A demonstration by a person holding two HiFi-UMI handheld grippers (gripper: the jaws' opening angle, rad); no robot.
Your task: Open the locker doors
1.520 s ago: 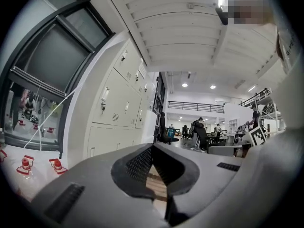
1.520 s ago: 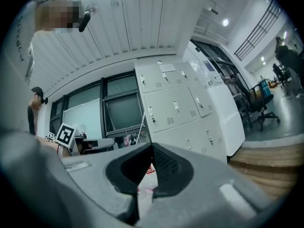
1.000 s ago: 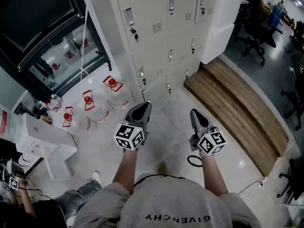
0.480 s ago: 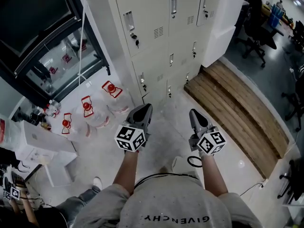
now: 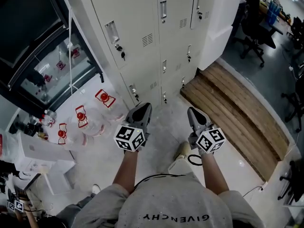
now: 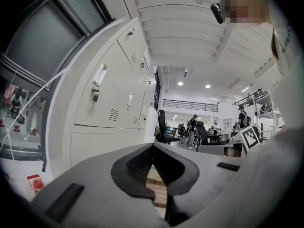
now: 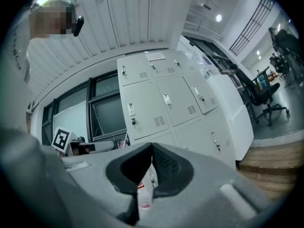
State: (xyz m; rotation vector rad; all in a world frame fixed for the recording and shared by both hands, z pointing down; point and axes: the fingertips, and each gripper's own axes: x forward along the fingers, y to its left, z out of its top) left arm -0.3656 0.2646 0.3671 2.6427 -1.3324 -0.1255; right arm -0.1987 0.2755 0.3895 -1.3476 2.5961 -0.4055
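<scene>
Ahead, closed lockers [image 5: 137, 18] face the left gripper [image 5: 142, 107] and right gripper [image 5: 194, 113], fingers [image 6: 135, 167] pressed together, empty. Three water jugs [image 5: 83, 120] stand left, one wooden step [image 5: 232, 108] right.

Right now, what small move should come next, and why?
Probably step closer and raise the right gripper toward a door handle: the locker doors all look closed, and both it and the left gripper are shut, empty and clear of them.

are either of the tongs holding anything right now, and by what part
Nothing is held: left tongs and right tongs are both shut and empty.
</scene>
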